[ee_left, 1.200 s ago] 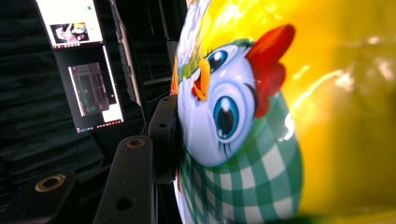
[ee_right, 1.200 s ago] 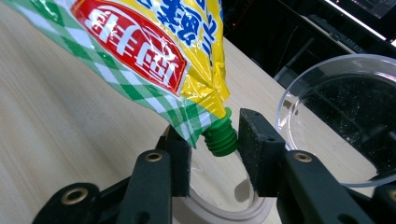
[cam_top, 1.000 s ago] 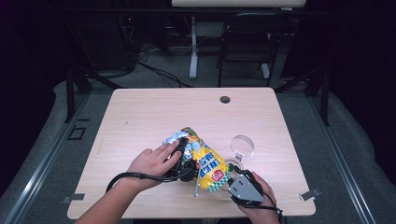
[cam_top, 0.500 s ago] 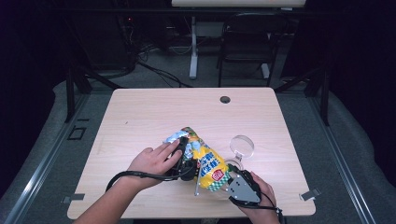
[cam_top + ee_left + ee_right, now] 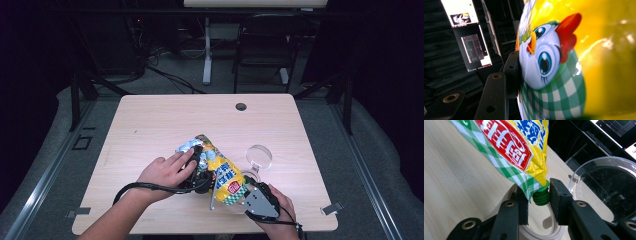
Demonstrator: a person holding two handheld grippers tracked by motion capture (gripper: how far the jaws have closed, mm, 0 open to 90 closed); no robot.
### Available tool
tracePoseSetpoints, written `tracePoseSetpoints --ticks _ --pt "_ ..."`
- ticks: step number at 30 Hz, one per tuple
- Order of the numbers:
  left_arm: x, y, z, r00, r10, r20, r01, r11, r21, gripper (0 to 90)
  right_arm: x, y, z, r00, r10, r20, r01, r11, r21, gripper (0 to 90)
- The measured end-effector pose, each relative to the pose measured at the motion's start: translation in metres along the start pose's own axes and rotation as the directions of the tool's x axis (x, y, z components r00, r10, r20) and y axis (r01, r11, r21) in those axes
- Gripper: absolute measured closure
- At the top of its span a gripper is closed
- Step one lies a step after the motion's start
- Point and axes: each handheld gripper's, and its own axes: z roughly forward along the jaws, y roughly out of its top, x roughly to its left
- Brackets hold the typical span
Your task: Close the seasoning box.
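Two hand-held grippers share one load: a yellow and green-checked spouted pouch [image 5: 220, 172], held tilted above the wooden surface [image 5: 150, 125] near its front edge. The left hand-held gripper [image 5: 197, 167] is clamped on the upper body of the pouch; in the left gripper view one black pad [image 5: 512, 72] lies flat against the printed film. The right hand-held gripper [image 5: 248, 192] brackets the green screw cap [image 5: 541, 195] at the pouch's lower corner, its jaws having just been closing, with the cap between them. In the right gripper view the right-hand pad [image 5: 560, 200] sits at the cap's side, while the pouch corner covers the other pad, so a firm grip on the cap cannot be confirmed. A clear glass bowl [image 5: 259, 156] stands just beside the spout.

Likely faults from this position: a partial hold would let the ribbed cap slip when turned. Pressure on the soft film rather than the cap would twist the corner instead of loosening it. Once the cap is off, the left clamp's squeeze could push contents out before the spout is over the bowl, soiling the surface. A sideways swing could knock the bowl.
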Motion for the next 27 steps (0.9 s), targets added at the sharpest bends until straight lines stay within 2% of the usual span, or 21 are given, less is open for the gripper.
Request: tracePoseSetpoints --ticks 10,11,16,21,22,27 --pt "0.0012 0.0015 -0.0024 0.9991 0.035 -0.025 -0.035 0.9993 0.012 61.0 0.0009 0.0002 -0.0004 1.0000 0.000 0.000 0.000 1.000 -0.001 70.1" --pt "0.0017 0.0024 -0.0031 0.9982 0.050 -0.033 -0.049 0.9986 0.018 61.0 0.0011 0.0002 -0.0006 1.0000 -0.001 0.001 0.001 1.000 0.001 70.1" --pt "0.0019 0.0037 -0.0040 0.9975 0.054 -0.045 -0.053 0.9985 0.016 61.1 0.0007 -0.0005 -0.0006 1.0000 0.002 0.004 -0.002 1.000 -0.001 70.1" --pt "0.0023 0.0060 -0.0062 0.9938 0.085 -0.071 -0.084 0.9962 0.025 61.3 0.0002 -0.0014 -0.0006 1.0000 0.009 0.002 -0.009 1.000 -0.001 70.1" --pt "0.0029 0.0070 -0.0071 0.9914 0.102 -0.082 -0.100 0.9947 0.025 61.3 -0.0003 -0.0018 -0.0004 0.9999 0.017 0.000 -0.017 1.000 -0.004 70.1" --pt "0.0025 0.0074 -0.0085 0.9915 0.097 -0.086 -0.095 0.9950 0.032 61.4 -0.0011 -0.0022 -0.0002 0.9996 0.027 -0.002 -0.027 1.000 -0.009 70.1"
